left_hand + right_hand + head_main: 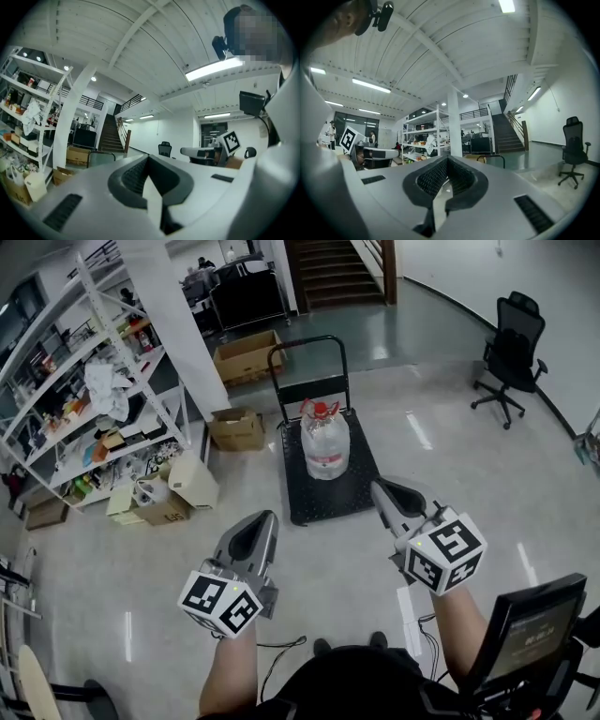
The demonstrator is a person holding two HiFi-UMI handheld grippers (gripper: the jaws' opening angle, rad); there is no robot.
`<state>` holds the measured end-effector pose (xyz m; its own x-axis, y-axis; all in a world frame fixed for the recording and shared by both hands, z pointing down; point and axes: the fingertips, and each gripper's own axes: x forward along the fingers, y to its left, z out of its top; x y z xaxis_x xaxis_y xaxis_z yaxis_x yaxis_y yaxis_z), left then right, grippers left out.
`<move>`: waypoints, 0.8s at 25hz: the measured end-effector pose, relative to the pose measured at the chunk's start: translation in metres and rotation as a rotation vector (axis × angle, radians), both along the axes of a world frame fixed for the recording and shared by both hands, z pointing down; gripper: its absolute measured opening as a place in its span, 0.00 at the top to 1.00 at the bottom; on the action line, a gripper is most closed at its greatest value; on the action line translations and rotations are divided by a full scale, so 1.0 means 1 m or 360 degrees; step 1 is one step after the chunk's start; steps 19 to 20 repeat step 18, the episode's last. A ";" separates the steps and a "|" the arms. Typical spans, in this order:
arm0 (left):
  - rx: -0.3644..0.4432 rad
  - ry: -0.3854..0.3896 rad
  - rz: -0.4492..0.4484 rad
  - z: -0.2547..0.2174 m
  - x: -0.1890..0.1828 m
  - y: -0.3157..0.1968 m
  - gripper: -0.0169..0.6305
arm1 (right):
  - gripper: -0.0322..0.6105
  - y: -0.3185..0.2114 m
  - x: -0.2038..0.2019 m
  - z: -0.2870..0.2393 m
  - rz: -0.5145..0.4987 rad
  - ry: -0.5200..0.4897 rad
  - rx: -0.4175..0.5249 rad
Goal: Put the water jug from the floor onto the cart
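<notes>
Already the jug (325, 448) stands on the cart (305, 502), ahead of and between the fingertips. Left gripper (265, 518) and right gripper (377, 487): jaws together, empty. The jug's red label is unreadable.

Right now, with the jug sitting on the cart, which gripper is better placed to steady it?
Right, slightly. The right gripper sits by the near right corner of the cart, closer to the water jug than the left gripper. Both are shut and empty.
</notes>
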<state>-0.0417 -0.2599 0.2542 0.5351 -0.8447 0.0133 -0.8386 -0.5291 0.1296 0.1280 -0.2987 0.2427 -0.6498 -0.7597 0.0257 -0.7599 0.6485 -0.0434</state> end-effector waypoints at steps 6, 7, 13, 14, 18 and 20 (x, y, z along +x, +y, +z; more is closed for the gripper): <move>-0.0022 0.0039 -0.0004 0.002 0.009 -0.005 0.99 | 0.95 0.001 0.012 -0.002 0.0007 -0.0016 0.0002; -0.0022 0.0034 0.0003 0.002 0.011 -0.005 0.99 | 0.95 0.001 0.013 -0.002 0.0010 -0.0010 0.0002; 0.0016 -0.0048 0.0054 -0.002 0.018 0.003 0.99 | 0.95 0.004 0.015 -0.004 0.0031 -0.0005 0.0005; 0.0017 -0.0053 0.0056 -0.002 0.019 0.004 0.99 | 0.95 0.005 0.016 -0.005 0.0032 -0.0002 0.0010; 0.0018 -0.0082 0.0058 0.001 0.025 0.006 0.99 | 0.95 0.009 0.022 -0.005 0.0032 0.0003 0.0015; 0.0018 -0.0082 0.0058 0.001 0.025 0.006 0.99 | 0.95 0.009 0.022 -0.005 0.0032 0.0003 0.0015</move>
